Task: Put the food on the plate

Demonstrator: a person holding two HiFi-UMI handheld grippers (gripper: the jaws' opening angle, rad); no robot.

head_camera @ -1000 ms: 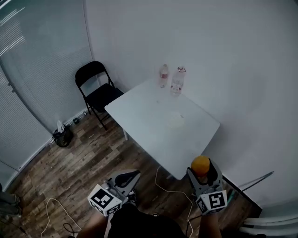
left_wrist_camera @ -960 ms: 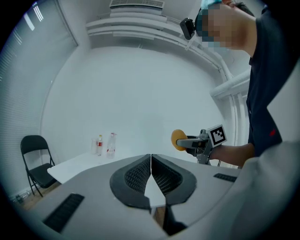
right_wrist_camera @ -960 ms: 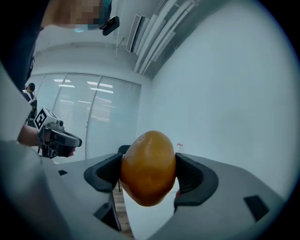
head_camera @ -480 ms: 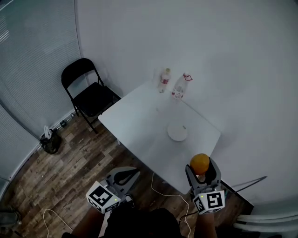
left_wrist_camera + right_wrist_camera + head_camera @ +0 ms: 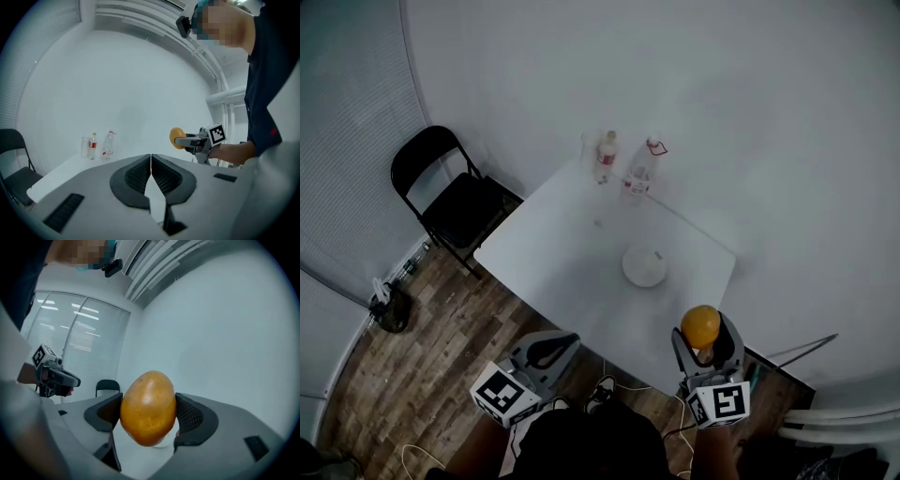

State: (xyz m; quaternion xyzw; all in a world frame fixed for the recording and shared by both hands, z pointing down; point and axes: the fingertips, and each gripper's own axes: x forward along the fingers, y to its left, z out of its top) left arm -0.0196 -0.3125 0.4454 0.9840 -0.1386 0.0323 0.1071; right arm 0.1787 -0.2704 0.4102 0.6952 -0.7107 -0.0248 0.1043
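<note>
A smooth, egg-shaped orange-yellow fruit (image 5: 701, 324) sits clamped in the right gripper (image 5: 706, 342), the left gripper (image 5: 551, 349) has its jaws pressed together, and a white plate (image 5: 644, 267) lies on the table (image 5: 553, 253).

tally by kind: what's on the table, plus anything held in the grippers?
bottles: 2
clear cup: 1
plate: 1
orange fruit, held in the right gripper: 1
total: 5
</note>
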